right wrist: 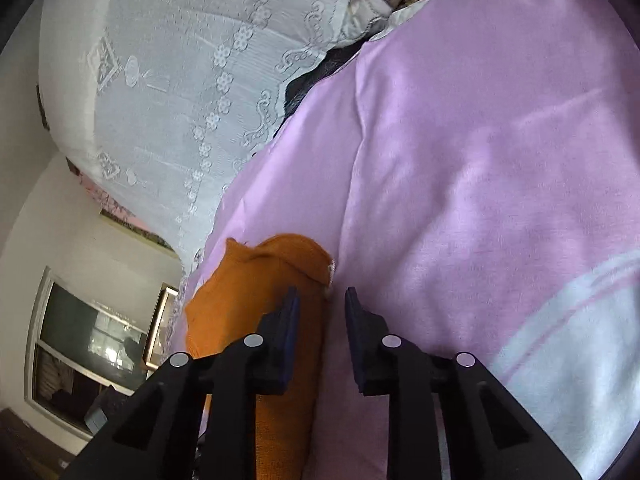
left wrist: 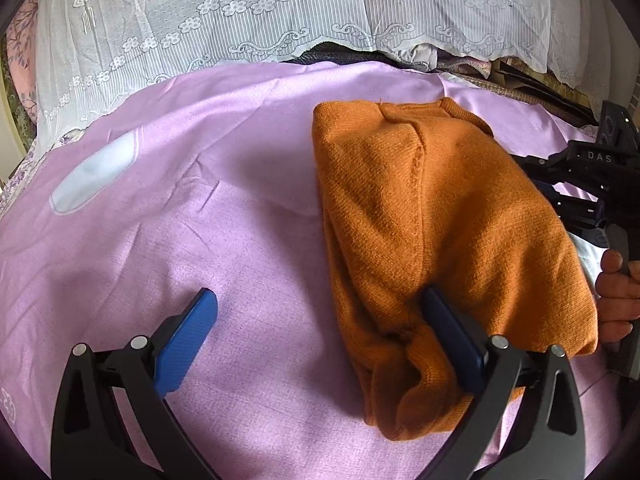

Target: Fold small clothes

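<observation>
An orange knit garment (left wrist: 440,208) lies folded in a thick bundle on the pink sheet (left wrist: 200,200). My left gripper (left wrist: 320,292) is open wide. Its right blue finger (left wrist: 452,340) is pressed into the garment's near edge, and its left finger (left wrist: 192,332) hovers over bare sheet. In the right wrist view, the garment (right wrist: 248,280) lies at lower left. My right gripper (right wrist: 322,298) is narrowly open at the garment's right edge, with one finger (right wrist: 288,320) over the knit and the other over the sheet; nothing is pinched. From the left wrist view, the right gripper's black body (left wrist: 580,168) and a hand (left wrist: 616,292) sit beyond the garment.
A white lace cover (left wrist: 280,12) drapes over a pile at the back, with dark items (left wrist: 480,64) showing under its hem. The sheet has a white patch (left wrist: 96,172) at left and another (right wrist: 560,340) near my right gripper. A window (right wrist: 88,344) is on the wall.
</observation>
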Motion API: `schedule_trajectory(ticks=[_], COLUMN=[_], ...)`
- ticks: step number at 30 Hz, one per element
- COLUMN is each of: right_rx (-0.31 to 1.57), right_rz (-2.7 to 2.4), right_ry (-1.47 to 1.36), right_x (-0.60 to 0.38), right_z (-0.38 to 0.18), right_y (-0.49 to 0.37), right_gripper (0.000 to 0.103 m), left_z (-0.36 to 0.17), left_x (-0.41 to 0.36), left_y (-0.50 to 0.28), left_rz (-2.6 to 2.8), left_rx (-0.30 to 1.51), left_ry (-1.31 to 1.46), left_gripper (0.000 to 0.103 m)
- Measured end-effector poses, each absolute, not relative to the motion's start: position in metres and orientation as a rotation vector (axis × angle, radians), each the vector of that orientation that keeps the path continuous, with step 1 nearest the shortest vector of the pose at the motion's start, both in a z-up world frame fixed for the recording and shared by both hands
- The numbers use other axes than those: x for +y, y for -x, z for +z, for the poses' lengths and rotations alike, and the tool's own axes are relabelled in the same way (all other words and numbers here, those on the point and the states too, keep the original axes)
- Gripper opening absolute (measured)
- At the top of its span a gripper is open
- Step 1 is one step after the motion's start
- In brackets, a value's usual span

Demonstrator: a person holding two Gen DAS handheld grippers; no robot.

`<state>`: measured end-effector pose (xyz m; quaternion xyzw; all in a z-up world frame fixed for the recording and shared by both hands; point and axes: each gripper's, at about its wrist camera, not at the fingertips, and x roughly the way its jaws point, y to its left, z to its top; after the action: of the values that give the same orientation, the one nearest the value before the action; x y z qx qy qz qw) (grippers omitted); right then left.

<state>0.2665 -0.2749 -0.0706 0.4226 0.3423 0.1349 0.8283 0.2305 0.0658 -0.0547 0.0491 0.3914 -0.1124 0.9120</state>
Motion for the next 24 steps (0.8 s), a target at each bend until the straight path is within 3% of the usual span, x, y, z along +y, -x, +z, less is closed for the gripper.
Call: schedule_trajectory(ticks=[10,12,15,18,24], right_rx=[0.726,0.703,0.652,0.641,0.601], right_rz=[0.207,0.119,0.061,0.118,0.221], right_ry=[-0.829,-0.823,-0.956,-1.009,-0.875], right_x=[-0.275,-0.285,-0.318,-0.322,-0.294], right_z=[-0.073,-0.073,-0.083,-0.087,-0.062], right_y=[-0.319,-0.318,-0.315,-0.311,-0.29], right_gripper=[0.017,0.011,0.009,0.014,0.014], left_z=[-0.055,-0.055,-0.055,-0.055,-0.054], left_x=[0.066,0.065,0.066,0.066,0.067], left_y=[-0.232,-0.232,-0.232,-0.231,-0.231], left_rz=[-0.235,-0.236,-0.234,-0.235,-0.242], left_rx=[0.81,0.811,0.809,0.81,0.805], left_ry=[-0.095,-0.095,-0.097,-0.096,-0.084], left_gripper=[0.099,0.099,0.099,0.099,0.099])
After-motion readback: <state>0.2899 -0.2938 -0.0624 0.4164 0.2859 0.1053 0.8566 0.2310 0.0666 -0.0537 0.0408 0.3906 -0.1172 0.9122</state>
